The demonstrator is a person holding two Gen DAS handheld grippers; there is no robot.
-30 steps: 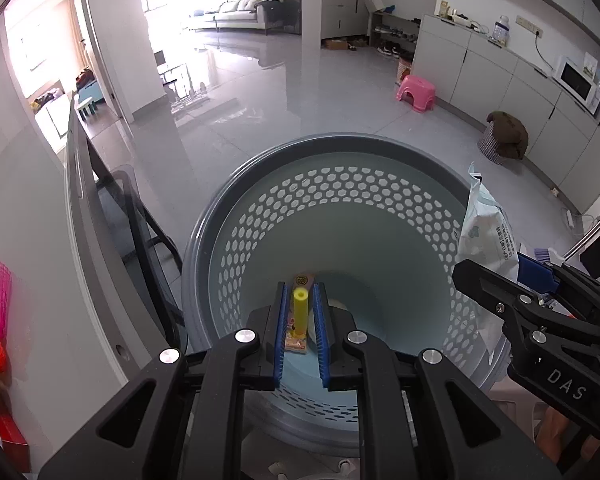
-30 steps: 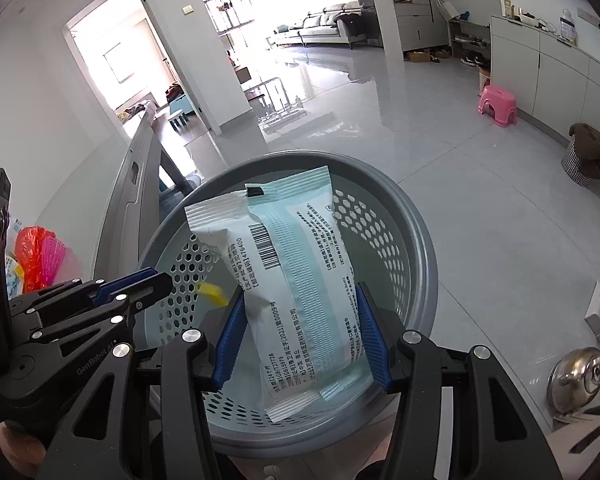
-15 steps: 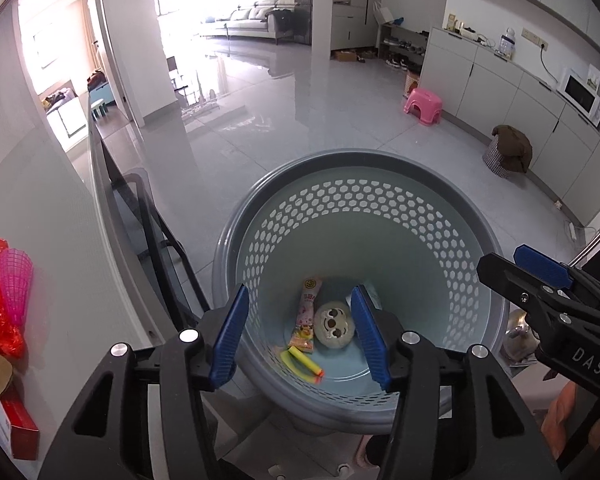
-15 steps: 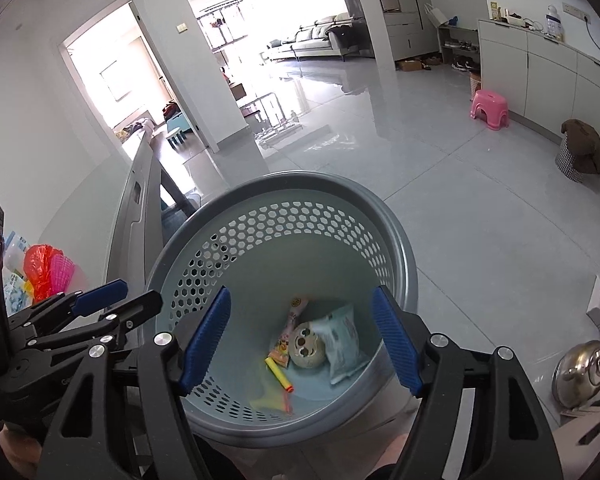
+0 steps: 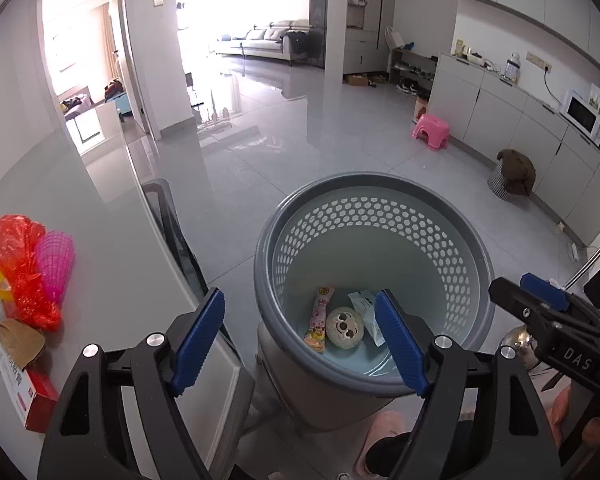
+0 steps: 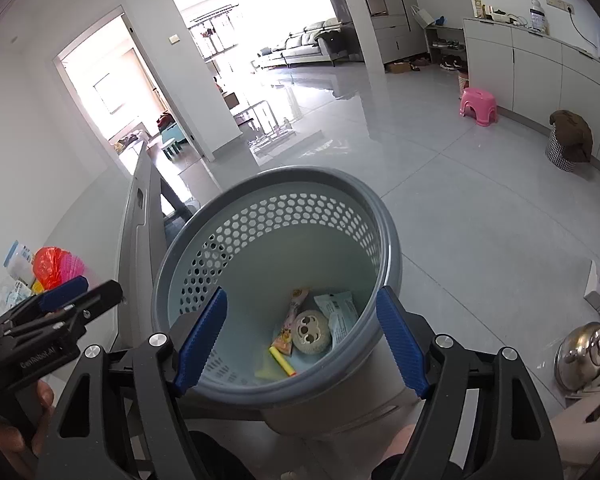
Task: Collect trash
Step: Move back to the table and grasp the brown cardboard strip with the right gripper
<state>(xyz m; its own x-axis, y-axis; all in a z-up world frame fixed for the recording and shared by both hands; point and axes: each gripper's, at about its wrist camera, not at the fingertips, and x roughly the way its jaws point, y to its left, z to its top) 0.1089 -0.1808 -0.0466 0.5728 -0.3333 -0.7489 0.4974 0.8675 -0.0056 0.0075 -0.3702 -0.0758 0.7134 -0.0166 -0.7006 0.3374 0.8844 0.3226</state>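
Note:
A grey perforated basket (image 5: 374, 184) stands on the floor below both grippers. On its bottom lie a pink snack wrapper (image 5: 320, 320), a round cream piece with a face (image 5: 345, 326) and a white-teal packet (image 5: 362, 306). The right wrist view also shows a yellow tube (image 6: 283, 361) beside them. My left gripper (image 5: 298, 300) hangs above the basket's near left rim, jaws opening, nothing between them. My right gripper (image 6: 302, 294) hovers over the basket (image 6: 300, 174), jaws opening and empty too. Each gripper shows at the edge of the other's view.
A grey table (image 5: 100, 264) lies left of the basket, with a red plastic bag (image 5: 18, 264), a pink shell-shaped piece (image 5: 56, 268) and a red-and-white box (image 5: 28, 396) on it. A steel kettle (image 6: 588, 354) sits at the right. A person's slippered foot (image 5: 384, 428) is below the basket.
The left gripper let go of the yellow tube and the right let go of the packet; both now lie in the basket. Both grippers opened wide and drew back and up.

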